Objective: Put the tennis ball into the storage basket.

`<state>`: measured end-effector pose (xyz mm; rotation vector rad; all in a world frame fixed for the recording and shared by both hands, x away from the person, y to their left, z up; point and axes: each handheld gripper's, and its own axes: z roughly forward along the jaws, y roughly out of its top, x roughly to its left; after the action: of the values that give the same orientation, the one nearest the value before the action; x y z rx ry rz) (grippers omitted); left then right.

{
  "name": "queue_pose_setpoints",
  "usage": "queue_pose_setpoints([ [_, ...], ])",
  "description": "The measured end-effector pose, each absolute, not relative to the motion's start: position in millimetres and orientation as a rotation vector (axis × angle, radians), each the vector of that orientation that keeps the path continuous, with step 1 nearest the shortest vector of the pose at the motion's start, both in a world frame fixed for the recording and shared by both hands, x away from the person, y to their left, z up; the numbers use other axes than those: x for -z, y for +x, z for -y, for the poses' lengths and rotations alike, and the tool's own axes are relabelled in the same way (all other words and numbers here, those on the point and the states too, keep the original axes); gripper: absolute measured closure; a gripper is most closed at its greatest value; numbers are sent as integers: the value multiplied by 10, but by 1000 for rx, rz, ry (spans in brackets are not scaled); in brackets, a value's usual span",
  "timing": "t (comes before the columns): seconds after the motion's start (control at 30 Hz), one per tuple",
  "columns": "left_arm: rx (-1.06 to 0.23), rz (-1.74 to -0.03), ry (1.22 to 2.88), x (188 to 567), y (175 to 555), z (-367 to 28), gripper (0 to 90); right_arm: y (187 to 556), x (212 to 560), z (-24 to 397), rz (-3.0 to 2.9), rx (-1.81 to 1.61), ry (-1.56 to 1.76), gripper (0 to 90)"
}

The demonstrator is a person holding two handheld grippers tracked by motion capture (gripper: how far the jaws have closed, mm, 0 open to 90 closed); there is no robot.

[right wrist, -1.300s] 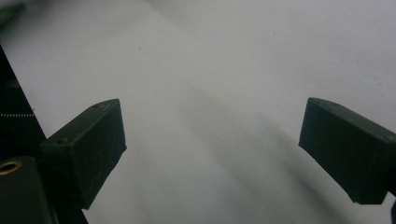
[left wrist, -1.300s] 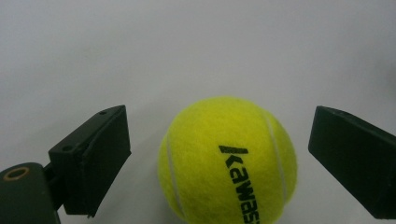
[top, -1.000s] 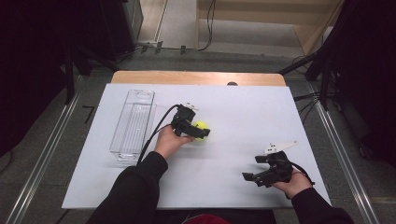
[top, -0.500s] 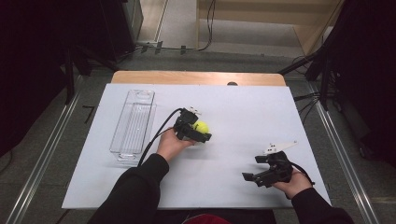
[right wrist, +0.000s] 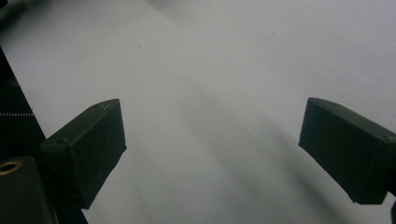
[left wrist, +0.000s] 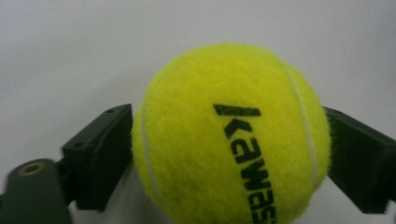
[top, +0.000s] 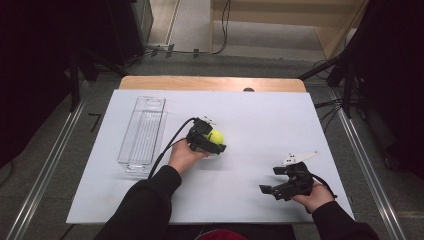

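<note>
left gripper [top: 216,145] jaws just closed on tennis ball [left wrist: 231,135], lettering running downward.

Lab recording rig, white table [top: 250,107], dark curtains, floor cables [top: 200,51]

From above our side of the table we looked forward and down, taking in the whole white table [top: 260,107] from near edge to far edge, with floor beyond. The left gripper's [top: 214,142] camera rode close behind its jaws, so near that the tennis ball [left wrist: 231,135] bulked large; we shared that ball [top: 216,136] with the high view near the table's middle. The right gripper's [top: 275,190] camera looked along its jaws at bare table [right wrist: 224,60] close below, by the near right corner.
</note>
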<state>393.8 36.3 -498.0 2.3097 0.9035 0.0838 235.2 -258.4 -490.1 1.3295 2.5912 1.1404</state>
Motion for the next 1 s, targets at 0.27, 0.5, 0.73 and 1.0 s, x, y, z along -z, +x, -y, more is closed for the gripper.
queue_pose_setpoints([
  [0.27, -88, -915, 2302, 4969, 3943, -384, 216, 2349, 4900, 2585, -2594, -1136, 1325, 53],
  [0.5, -73, -918, 2298, 4963, 3945, -386, 257, 2349, 4899, 2582, -2595, -1136, 1322, 53],
  [0.73, -68, -924, 2295, 4962, 3946, -386, 260, 2348, 4901, 2582, -2599, -1135, 1315, 53],
  [1.0, -65, -923, 2301, 4955, 3945, -388, 263, 2347, 4901, 2580, -2603, -1131, 1313, 53],
])
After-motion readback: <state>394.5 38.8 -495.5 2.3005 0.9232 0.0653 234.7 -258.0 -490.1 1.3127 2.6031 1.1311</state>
